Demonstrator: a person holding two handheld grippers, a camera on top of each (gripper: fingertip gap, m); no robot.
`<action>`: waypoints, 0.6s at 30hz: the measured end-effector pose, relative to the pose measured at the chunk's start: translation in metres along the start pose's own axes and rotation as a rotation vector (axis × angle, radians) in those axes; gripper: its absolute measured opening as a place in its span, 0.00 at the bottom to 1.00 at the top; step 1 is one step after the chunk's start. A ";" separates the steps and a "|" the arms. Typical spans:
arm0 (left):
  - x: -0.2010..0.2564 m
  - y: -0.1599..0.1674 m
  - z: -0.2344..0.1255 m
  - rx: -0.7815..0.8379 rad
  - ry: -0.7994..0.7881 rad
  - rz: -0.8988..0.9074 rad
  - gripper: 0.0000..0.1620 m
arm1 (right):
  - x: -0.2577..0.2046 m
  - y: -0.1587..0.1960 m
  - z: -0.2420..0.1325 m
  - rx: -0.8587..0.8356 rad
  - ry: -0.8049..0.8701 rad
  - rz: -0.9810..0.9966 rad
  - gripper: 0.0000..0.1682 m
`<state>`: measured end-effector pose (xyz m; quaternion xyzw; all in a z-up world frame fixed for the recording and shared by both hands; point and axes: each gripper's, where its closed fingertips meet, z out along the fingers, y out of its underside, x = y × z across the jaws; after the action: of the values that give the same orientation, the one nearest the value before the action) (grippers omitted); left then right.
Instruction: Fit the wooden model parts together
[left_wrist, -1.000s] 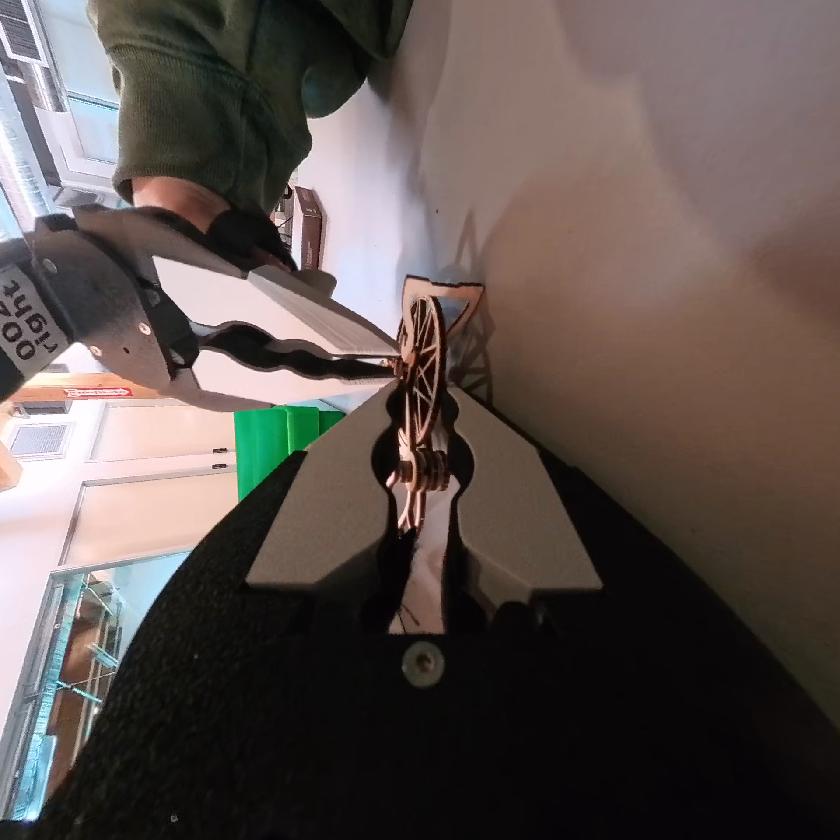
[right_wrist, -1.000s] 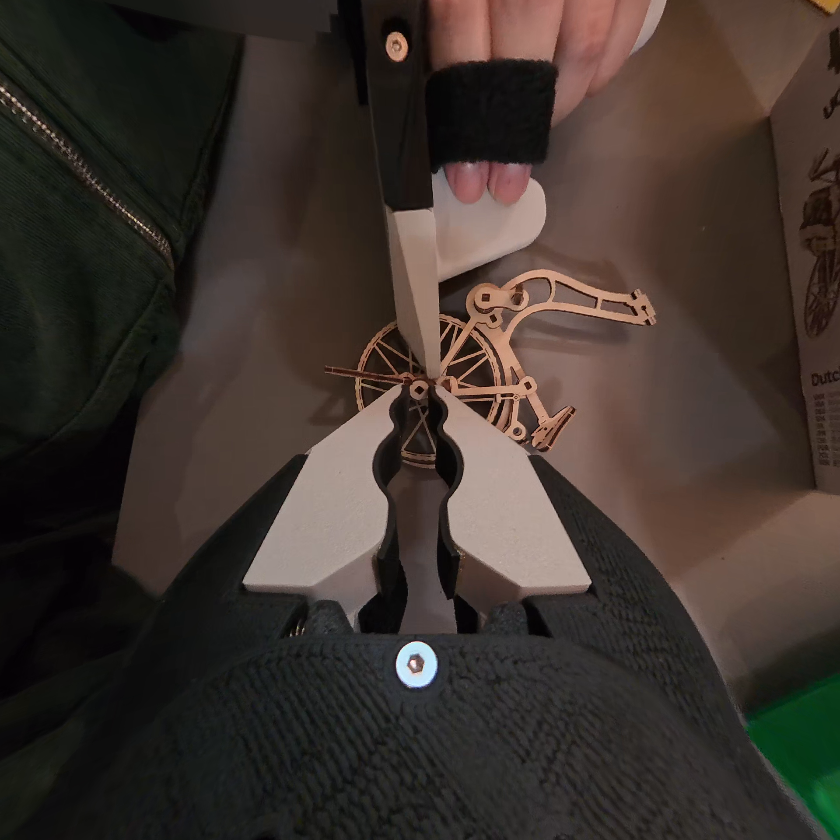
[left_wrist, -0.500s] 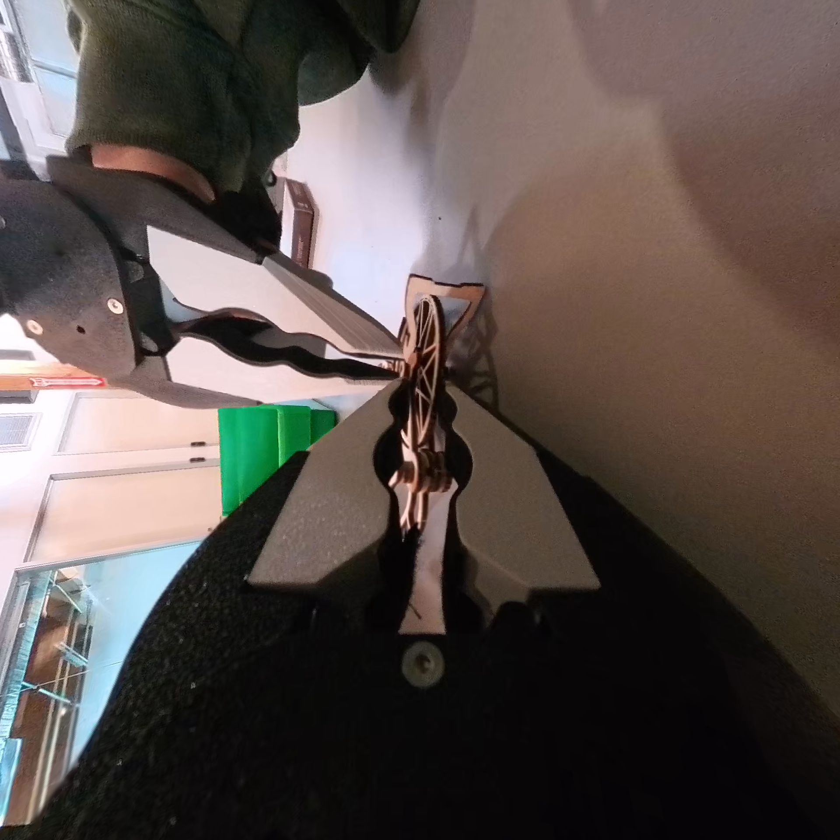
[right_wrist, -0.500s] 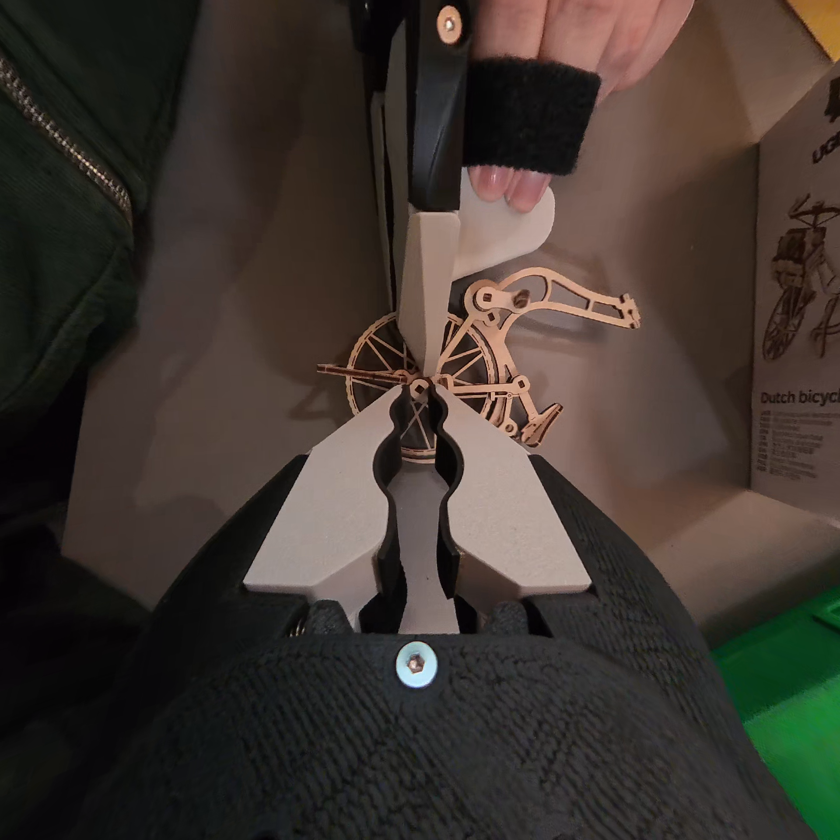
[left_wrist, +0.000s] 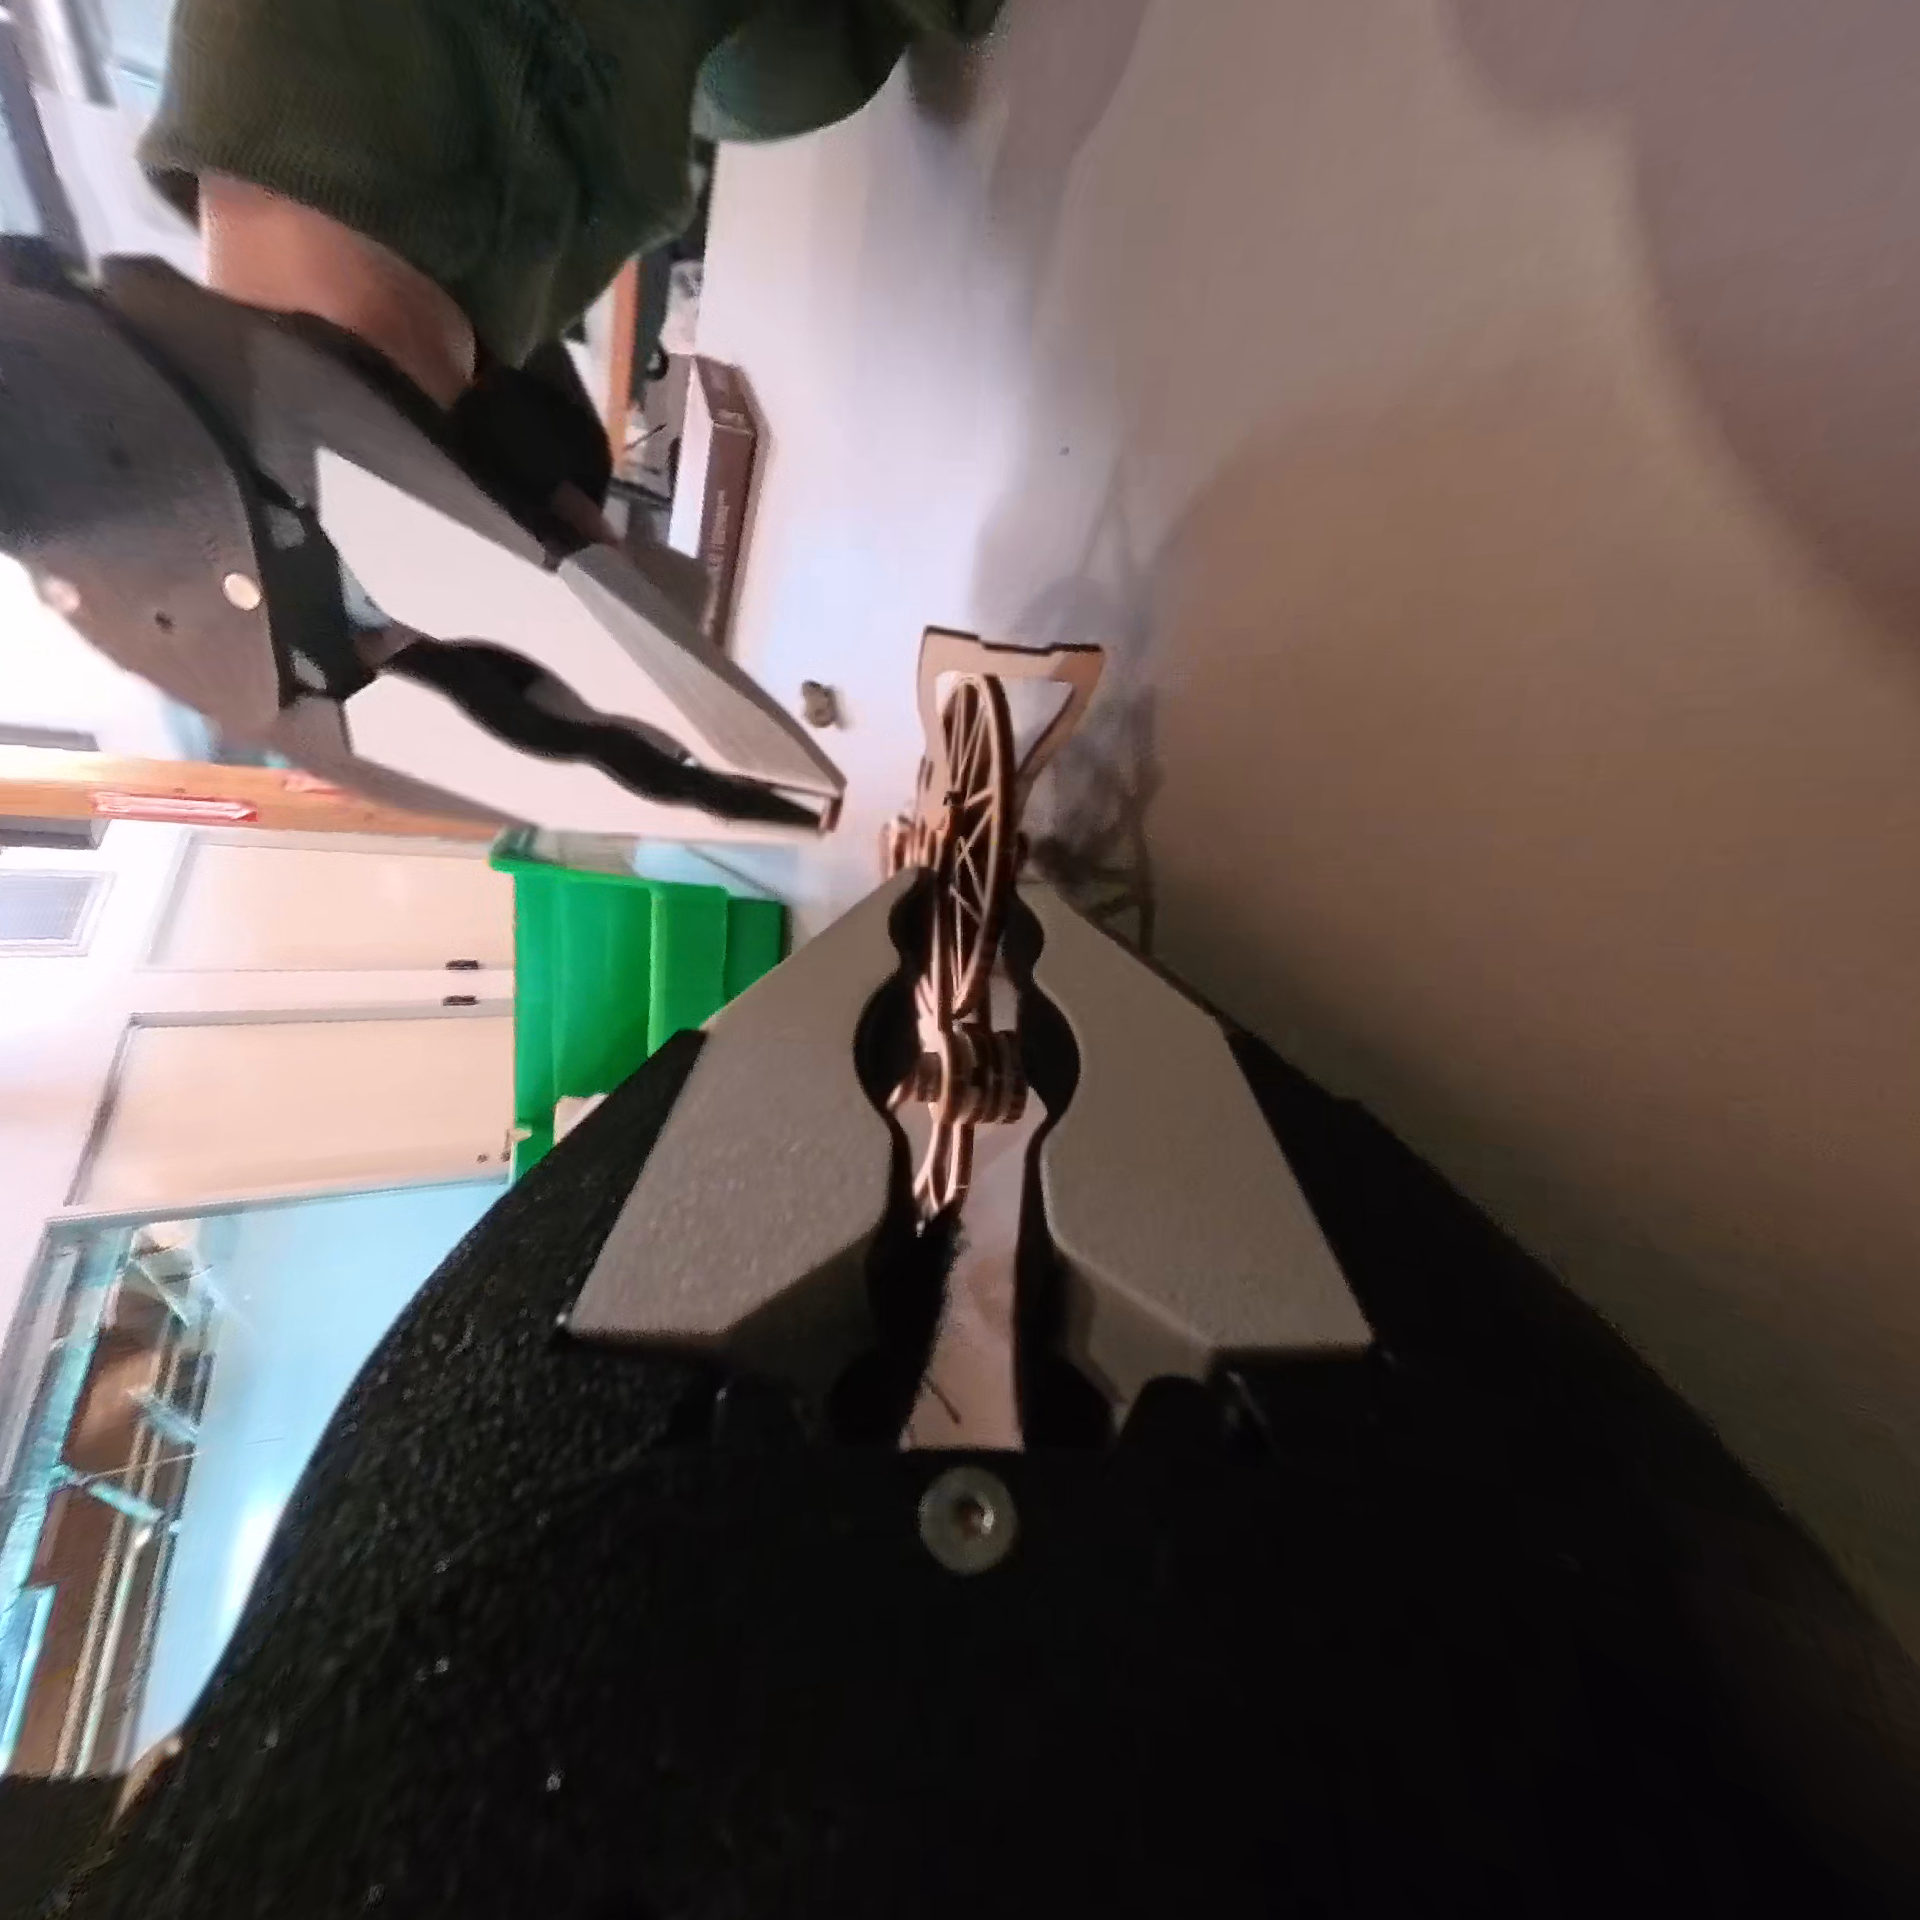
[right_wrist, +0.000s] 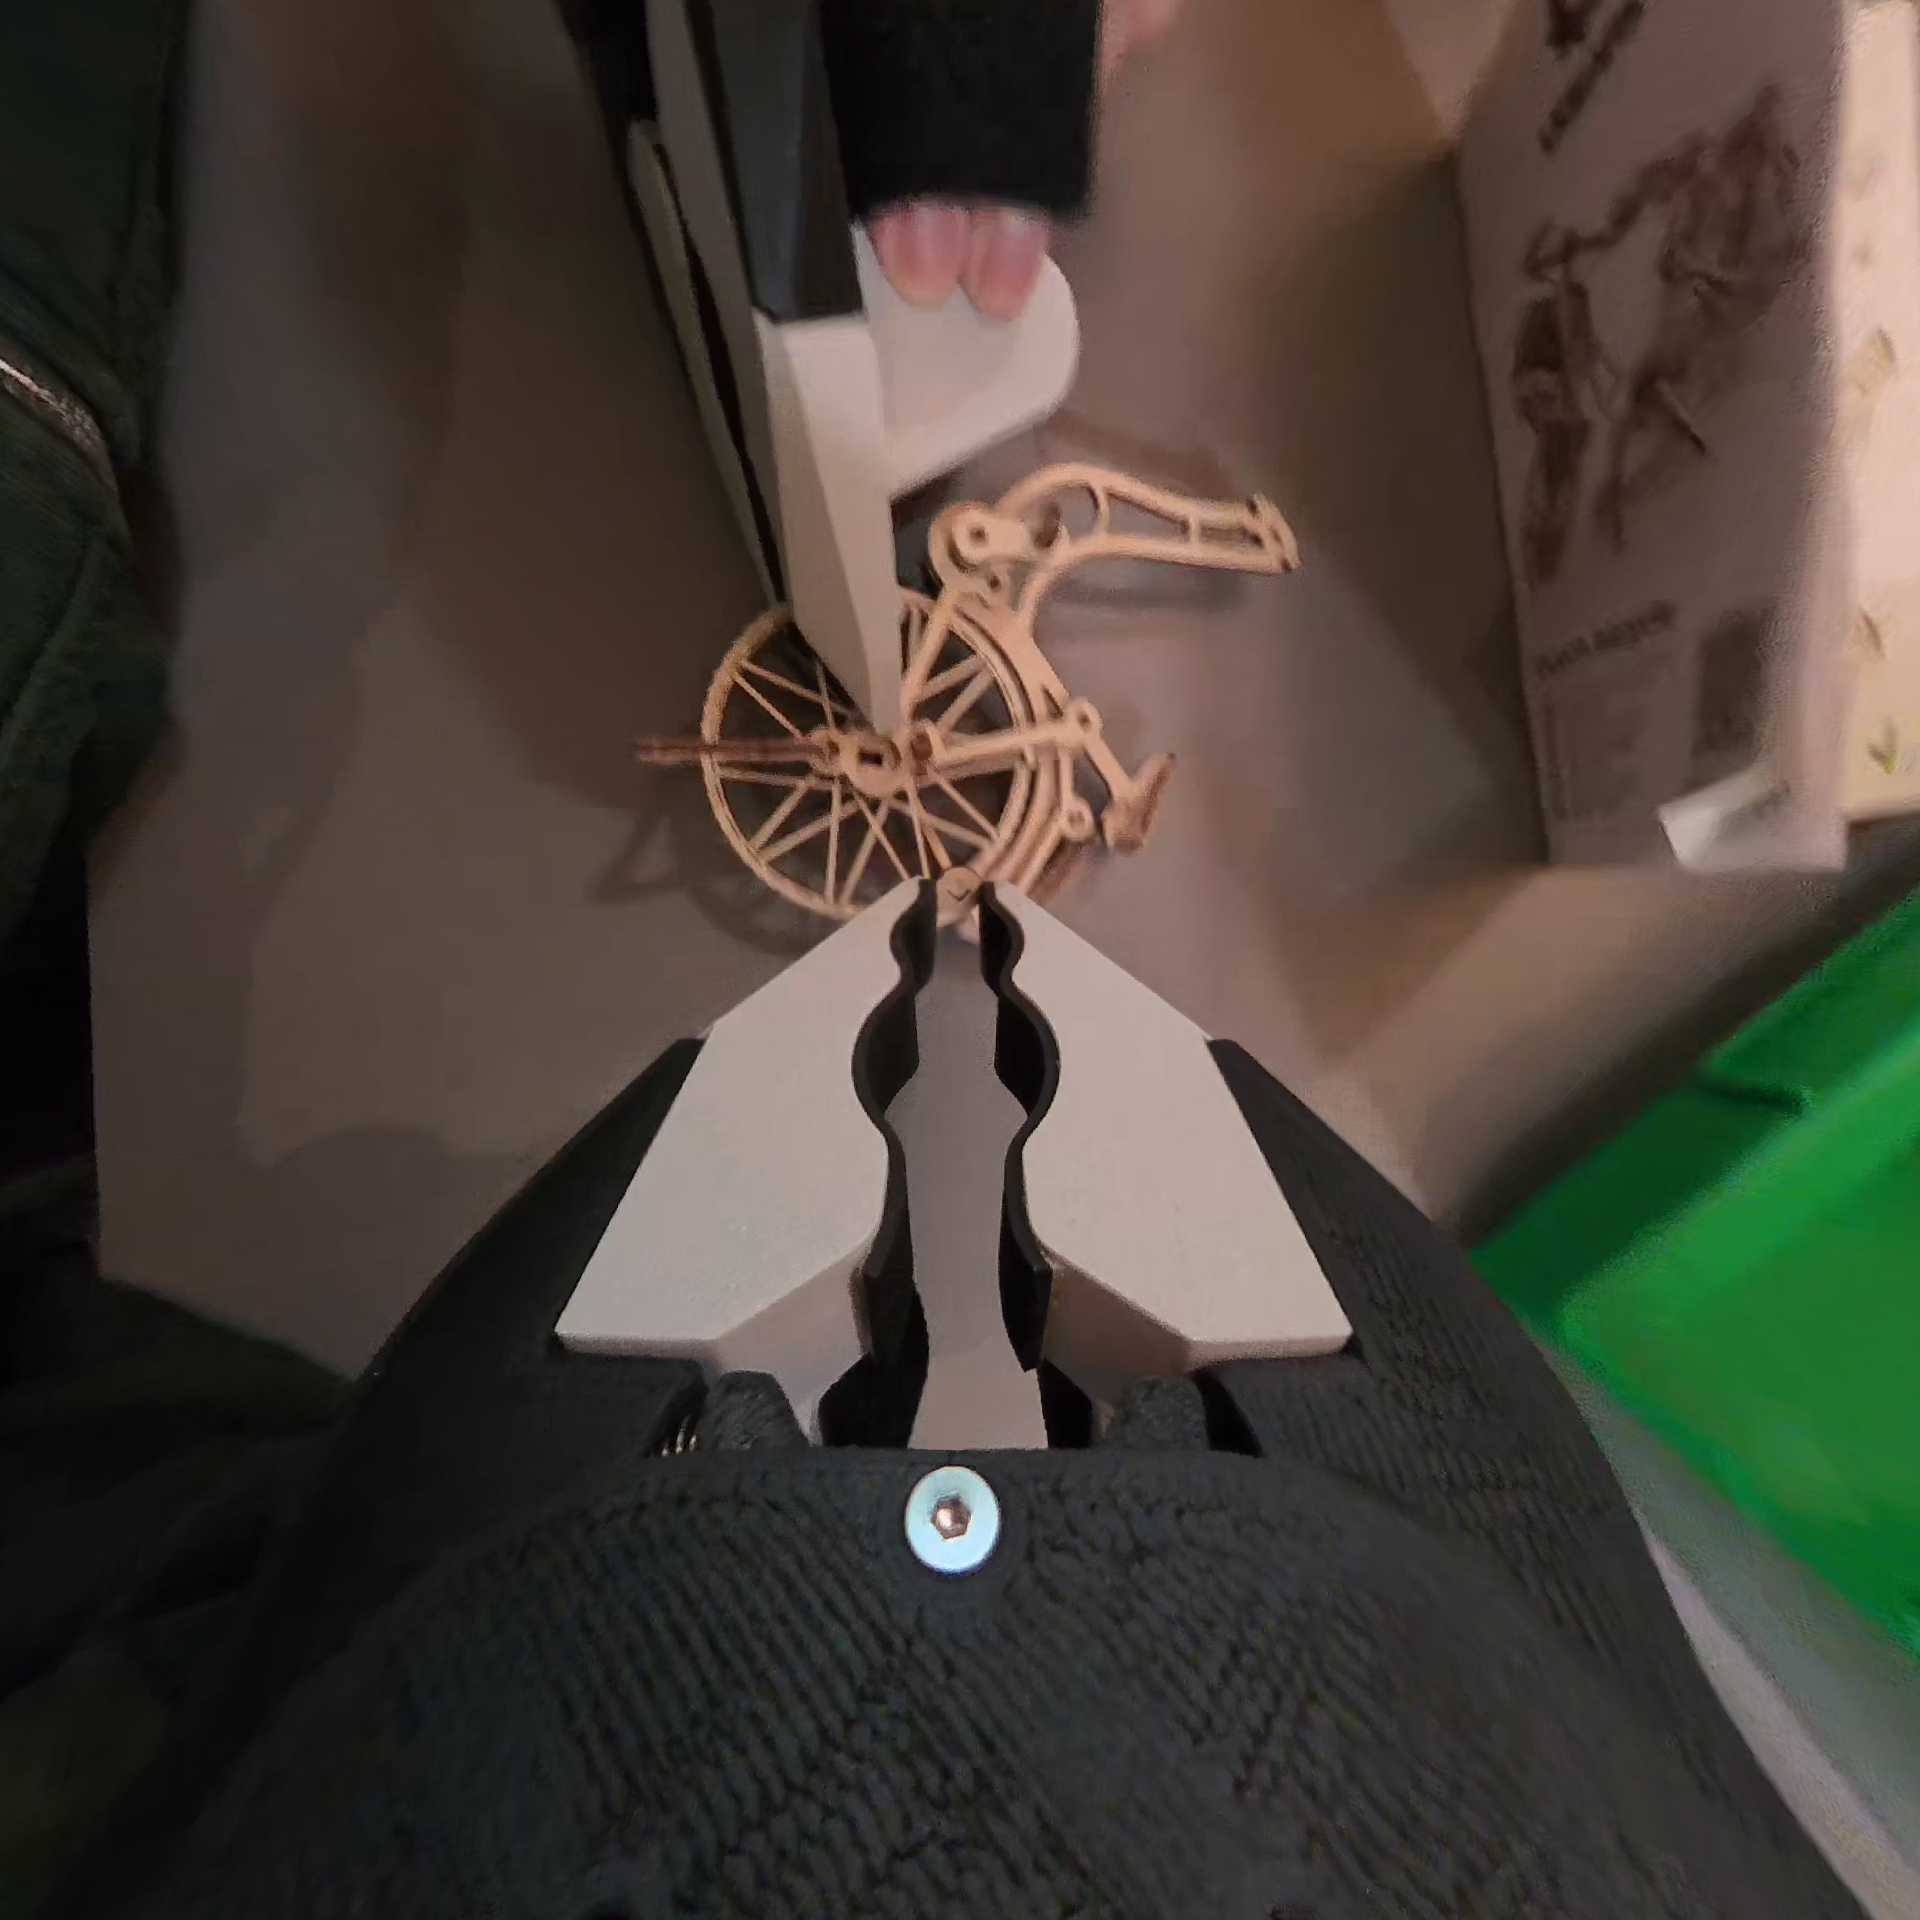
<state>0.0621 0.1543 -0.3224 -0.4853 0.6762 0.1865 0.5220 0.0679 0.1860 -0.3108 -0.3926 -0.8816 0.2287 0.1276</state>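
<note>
My left gripper (left_wrist: 961, 914) is shut on the wooden bicycle model (left_wrist: 971, 790), clamping its spoked wheel edge-on close over the white table (left_wrist: 1455, 727). In the right wrist view the left gripper (right_wrist: 873, 707) comes down from above onto the model (right_wrist: 873, 758), whose wheel, frame and long curved arm show side-on. My right gripper (right_wrist: 951, 904) is nearly closed on a small pale wooden piece (right_wrist: 956, 891) at its tips, just below the wheel rim. In the left wrist view the right gripper (left_wrist: 826, 816) hangs a short gap left of the wheel hub.
A printed instruction sheet (right_wrist: 1662, 416) stands at the right. A green bin (right_wrist: 1714, 1247) is at the lower right and also shows in the left wrist view (left_wrist: 644, 987). A brown box (left_wrist: 727, 488) and a small loose piece (left_wrist: 821, 707) lie farther off.
My right gripper has drawn back from the wheel hub, where its tips were touching, and now sits clear of the wheel. My left gripper still holds the model in the same place.
</note>
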 end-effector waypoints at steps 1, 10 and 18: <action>-0.006 0.002 -0.001 -0.011 -0.035 0.003 0.04 | 0.005 0.009 -0.006 -0.026 0.030 0.028 0.04; -0.067 0.026 -0.023 0.013 -0.273 -0.418 0.03 | -0.005 0.056 -0.009 -0.144 -0.029 0.196 0.04; -0.112 0.041 -0.054 0.454 -0.259 -1.252 0.03 | 0.022 0.022 -0.033 0.075 0.151 0.132 0.23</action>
<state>-0.0030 0.1841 -0.2126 -0.6374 0.2220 -0.2410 0.6974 0.0808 0.2250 -0.2924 -0.4607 -0.8326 0.2394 0.1928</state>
